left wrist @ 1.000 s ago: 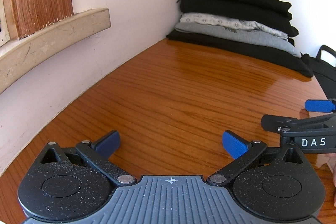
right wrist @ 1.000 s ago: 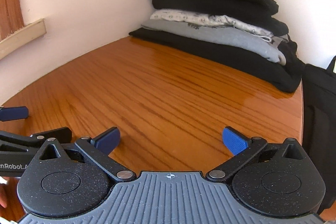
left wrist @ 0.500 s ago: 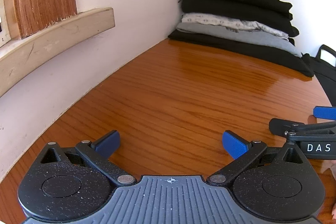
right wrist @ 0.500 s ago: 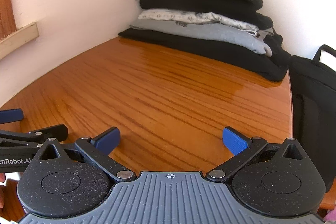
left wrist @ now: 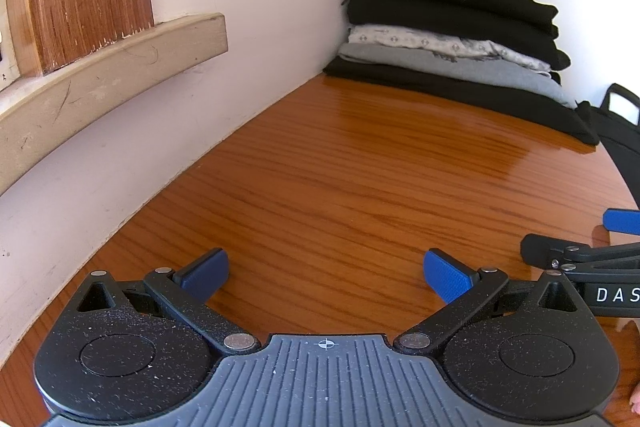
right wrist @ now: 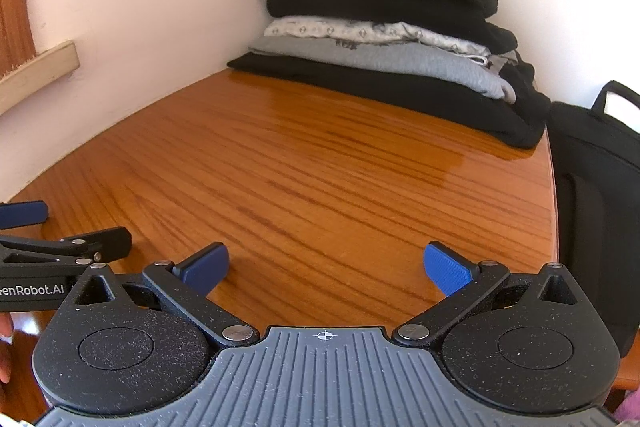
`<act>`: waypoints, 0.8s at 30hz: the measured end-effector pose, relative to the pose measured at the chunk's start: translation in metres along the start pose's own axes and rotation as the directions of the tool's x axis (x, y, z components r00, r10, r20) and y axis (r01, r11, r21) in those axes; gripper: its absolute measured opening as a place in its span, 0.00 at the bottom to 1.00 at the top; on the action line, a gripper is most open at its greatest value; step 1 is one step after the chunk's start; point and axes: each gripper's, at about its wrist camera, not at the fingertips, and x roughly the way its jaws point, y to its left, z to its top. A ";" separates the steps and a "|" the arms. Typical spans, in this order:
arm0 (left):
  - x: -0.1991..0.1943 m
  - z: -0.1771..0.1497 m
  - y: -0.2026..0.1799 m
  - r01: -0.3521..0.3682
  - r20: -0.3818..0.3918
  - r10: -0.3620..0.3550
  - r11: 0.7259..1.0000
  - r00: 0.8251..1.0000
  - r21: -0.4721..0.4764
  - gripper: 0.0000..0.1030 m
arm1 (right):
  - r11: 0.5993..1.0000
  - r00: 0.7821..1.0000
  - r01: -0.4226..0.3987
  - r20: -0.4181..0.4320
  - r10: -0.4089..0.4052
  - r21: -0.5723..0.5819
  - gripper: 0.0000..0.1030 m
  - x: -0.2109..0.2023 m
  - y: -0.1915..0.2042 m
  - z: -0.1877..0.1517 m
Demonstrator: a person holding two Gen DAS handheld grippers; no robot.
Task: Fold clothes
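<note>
Clothes stack (right wrist: 384, 39) leans in the bench (right wrist: 320, 163) corner; both tongs (left wrist: 326, 273) (right wrist: 326, 269) are spread and empty, so a careless pull may topple it.

Left wrist view is showing white letters "DAS", cut off at the frame edge, on the right gripper (left wrist: 624, 239) body. Right wrist view is showing "enRobot.AI", first letters cropped, on the left gripper (right wrist: 24, 223) body.

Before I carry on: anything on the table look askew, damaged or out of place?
Nothing is damaged or spilled. The stack of folded clothes sits in the far corner of the table, fairly tidy, though its right end bunches over the table edge beside a black bag. Both grippers, left and right, are open and empty.
</note>
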 end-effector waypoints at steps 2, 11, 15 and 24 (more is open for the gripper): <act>0.000 0.000 0.000 0.000 -0.001 0.000 1.000 1.000 0.000 1.00 | 1.000 1.000 -0.001 0.000 0.001 -0.001 1.00 0.000 0.000 0.000; -0.001 0.001 0.001 0.001 -0.004 -0.001 1.000 1.000 0.001 1.00 | 1.000 1.000 -0.001 0.000 0.001 -0.001 1.00 0.001 -0.001 0.000; -0.002 0.001 0.001 0.001 -0.004 -0.001 1.000 1.000 0.001 1.00 | 1.000 1.000 -0.001 0.000 0.001 0.000 1.00 0.001 -0.001 0.000; -0.001 0.000 0.000 0.000 -0.004 0.000 1.000 1.000 -0.001 1.00 | 1.000 1.000 0.000 0.001 0.000 0.001 1.00 0.001 -0.001 0.000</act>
